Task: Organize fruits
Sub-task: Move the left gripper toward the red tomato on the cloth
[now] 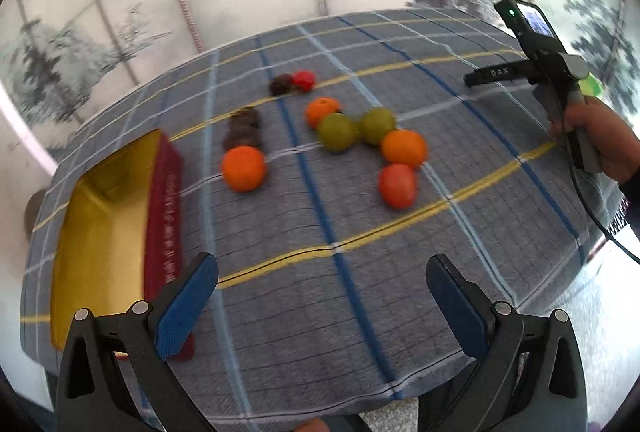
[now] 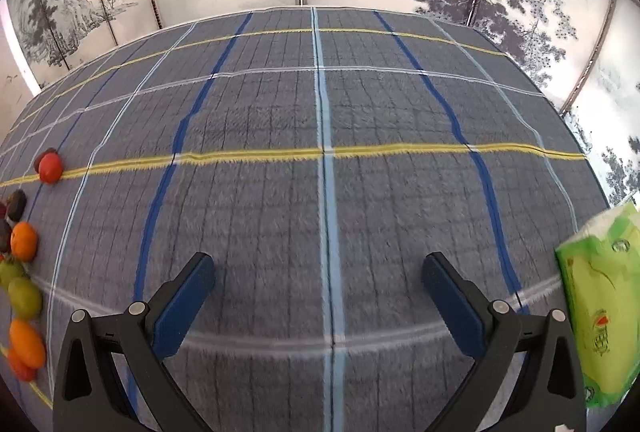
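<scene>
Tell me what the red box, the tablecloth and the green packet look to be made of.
Red box: likely cardboard, with a shiny gold lining that reflects light. Tablecloth: woven fabric, matte and slightly fuzzy, with fraying along its plaid stripes. Green packet: thin glossy plastic film, creased and catching highlights; probably tissues.

The surface [image 1: 360, 292] wears a grey cloth checked with blue, pale blue, white and yellow lines. On it lie three orange fruits [image 1: 244, 167], two green ones [image 1: 337, 131], a red-orange one [image 1: 398, 185], a red one [image 1: 303, 80] and several dark brown ones [image 1: 243, 129]. The box [image 1: 104, 224] is gold inside with a dark red side. Each claw has blue pads on black arms. The tissue pack [image 2: 604, 304] is bright green.
</scene>
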Demonstrator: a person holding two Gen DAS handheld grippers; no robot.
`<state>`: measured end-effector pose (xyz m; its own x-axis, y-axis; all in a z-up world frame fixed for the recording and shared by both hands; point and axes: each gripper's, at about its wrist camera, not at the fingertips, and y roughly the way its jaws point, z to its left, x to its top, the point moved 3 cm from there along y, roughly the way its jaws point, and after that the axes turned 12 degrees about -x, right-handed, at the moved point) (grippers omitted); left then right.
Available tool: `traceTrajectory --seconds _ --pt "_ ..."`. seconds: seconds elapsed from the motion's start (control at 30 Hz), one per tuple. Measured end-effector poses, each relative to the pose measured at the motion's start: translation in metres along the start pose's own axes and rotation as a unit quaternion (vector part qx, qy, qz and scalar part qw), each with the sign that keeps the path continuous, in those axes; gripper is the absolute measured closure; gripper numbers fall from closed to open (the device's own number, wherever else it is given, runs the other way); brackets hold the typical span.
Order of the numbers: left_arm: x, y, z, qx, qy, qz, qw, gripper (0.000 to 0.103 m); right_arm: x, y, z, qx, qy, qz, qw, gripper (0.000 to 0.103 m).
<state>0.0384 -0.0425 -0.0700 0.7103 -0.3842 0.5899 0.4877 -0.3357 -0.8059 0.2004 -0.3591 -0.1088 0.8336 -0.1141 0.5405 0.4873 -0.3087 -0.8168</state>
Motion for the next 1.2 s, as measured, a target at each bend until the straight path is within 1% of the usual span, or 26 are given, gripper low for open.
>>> traceTrajectory --seconds 0.03,0.1,0.13,0.2,0.27,0.33,0.43,0.5,0.53,0.6,0.63,0.73,0.8,0.83,0.87,0.97,1.03,1.2 --pt "0.002 0.004 -0.003 -0.01 0.004 0.004 0.9999 0.0 -0.005 -0.003 -0.002 -0.001 0.001 -0.002 1.0 0.0" --pt "0.008 0.011 -0.008 -0.041 0.01 0.01 0.999 0.0 -0.009 -0.006 -0.007 -0.006 0.001 -0.01 1.0 0.0" --pt "0.011 0.014 -0.01 -0.05 0.01 0.009 0.9987 0.0 -0.01 -0.006 -0.008 -0.011 0.002 -0.015 1.0 0.0" --pt "0.017 0.019 -0.013 -0.053 0.013 0.007 0.9985 0.0 -0.011 -0.01 -0.009 -0.017 0.002 -0.026 1.0 0.0" --pt "0.023 0.025 -0.016 -0.066 0.015 0.009 0.9977 0.0 -0.01 -0.009 -0.008 -0.021 -0.003 -0.026 0.999 0.0" --pt "0.029 0.031 -0.017 -0.083 0.006 0.01 0.9965 0.0 -0.009 -0.008 -0.007 -0.016 -0.005 -0.021 1.0 0.0" --pt "0.034 0.037 -0.017 -0.109 -0.018 0.002 0.9939 0.0 -0.01 -0.007 -0.008 -0.006 0.002 -0.016 1.0 0.0" --pt "0.038 0.042 -0.015 -0.116 -0.036 -0.003 0.9926 0.001 -0.009 -0.006 -0.009 -0.003 0.003 -0.014 1.0 0.0" --pt "0.04 0.044 -0.014 -0.114 -0.044 -0.009 0.9925 0.001 -0.009 -0.006 -0.009 -0.003 0.003 -0.014 1.0 0.0" --pt "0.042 0.046 -0.014 -0.104 -0.041 -0.014 0.9936 0.001 -0.009 -0.005 -0.009 -0.003 0.002 -0.014 1.0 0.0" --pt "0.043 0.048 -0.015 -0.098 -0.035 -0.012 0.9945 0.001 -0.009 -0.005 -0.01 -0.004 0.002 -0.015 1.0 0.0" --pt "0.045 0.056 -0.021 -0.06 -0.004 -0.007 0.9982 0.001 -0.009 -0.004 -0.01 -0.005 0.001 -0.016 1.0 0.0" --pt "0.045 0.06 -0.024 -0.038 0.015 -0.005 0.9991 0.004 -0.009 -0.005 -0.009 -0.005 0.001 -0.016 1.0 0.0" --pt "0.045 0.062 -0.025 -0.033 0.019 -0.003 0.9993 0.009 -0.009 -0.004 -0.009 -0.005 0.001 -0.016 1.0 0.0" --pt "0.046 0.065 -0.025 -0.033 0.019 0.0 0.9993 0.012 -0.009 -0.005 -0.009 -0.005 0.0 -0.016 1.0 0.0" --pt "0.045 0.071 -0.019 -0.028 0.005 0.006 0.9996 0.015 -0.009 -0.005 -0.009 -0.004 -0.001 -0.017 1.0 0.0" --pt "0.045 0.074 -0.014 -0.032 -0.006 0.008 0.9994 0.017 -0.009 -0.005 -0.008 -0.005 -0.001 -0.017 1.0 0.0" --pt "0.044 0.078 -0.008 -0.028 -0.013 0.008 0.9995 0.019 -0.01 -0.005 -0.008 -0.005 -0.001 -0.017 1.0 0.0"
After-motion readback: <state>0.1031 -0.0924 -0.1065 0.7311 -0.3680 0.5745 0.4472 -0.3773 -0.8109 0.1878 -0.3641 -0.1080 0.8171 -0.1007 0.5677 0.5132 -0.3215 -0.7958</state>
